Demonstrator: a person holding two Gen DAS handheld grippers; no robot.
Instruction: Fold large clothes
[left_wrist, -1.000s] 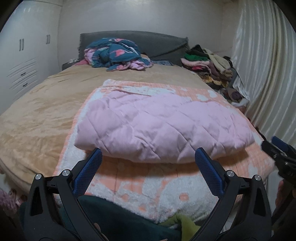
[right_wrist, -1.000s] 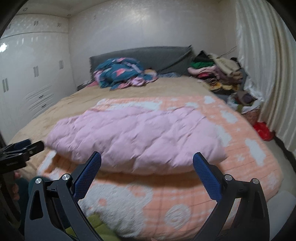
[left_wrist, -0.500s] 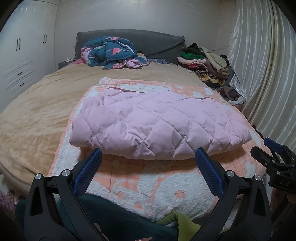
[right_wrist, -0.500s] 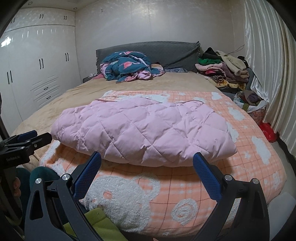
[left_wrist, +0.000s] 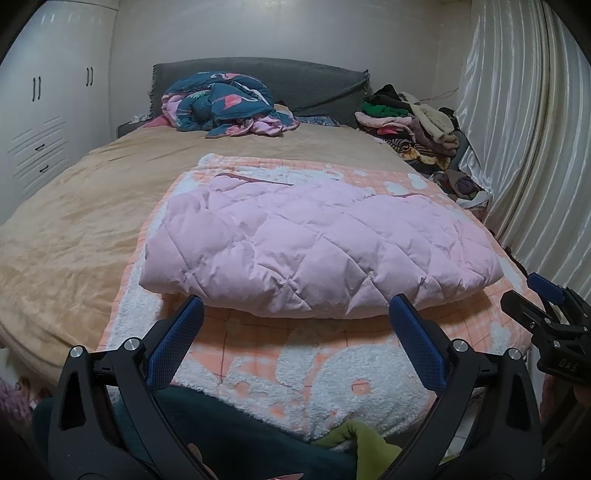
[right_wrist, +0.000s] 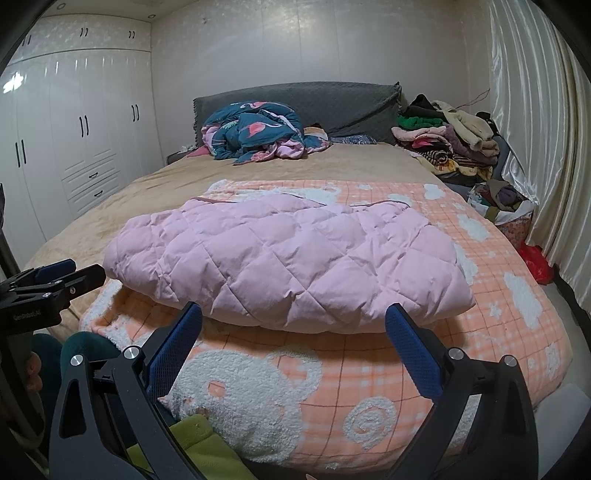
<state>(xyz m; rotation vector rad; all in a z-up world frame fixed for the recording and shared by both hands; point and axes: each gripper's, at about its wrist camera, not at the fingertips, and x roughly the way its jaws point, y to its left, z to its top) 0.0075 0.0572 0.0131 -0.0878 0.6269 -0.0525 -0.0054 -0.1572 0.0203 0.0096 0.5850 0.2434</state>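
1. Jacket first: the pink quilted jacket (left_wrist: 317, 251) lies folded over on itself into a broad padded slab, resting on the peach checked blanket (left_wrist: 332, 369) at the foot of the bed (left_wrist: 74, 221). From both wrist views its near edge is a rounded fold, just beyond my fingertips.

2. My left tongs (left_wrist: 295, 347) are released, blue pads spread wide with nothing between them, held off the near fold and not touching it.

3. My right tongs (right_wrist: 293, 349) are likewise spread and empty, pointing at the same near edge. In the left view I see them low at the right border, off the jacket's right end; in the right view the left tongs show at the left border.

4. I judge one fold done and the tongs hovering between grasps. The slab is long from side to side, so I take it a crosswise fold remains.

5. The next move, as I read it, calls for each pair of tongs to go to one end of the slab, bite through all layers at a corner, and carry that end across. Puffy filling will resist and spring open, so the grip must be deep.

6. Away from the work: a teal flamingo-print quilt (left_wrist: 221, 103) is bundled by the grey headboard (left_wrist: 314, 81), and a pile of clothes (right_wrist: 447, 136) sits at the far right by the curtain (right_wrist: 535, 147). Neither is near the jacket.
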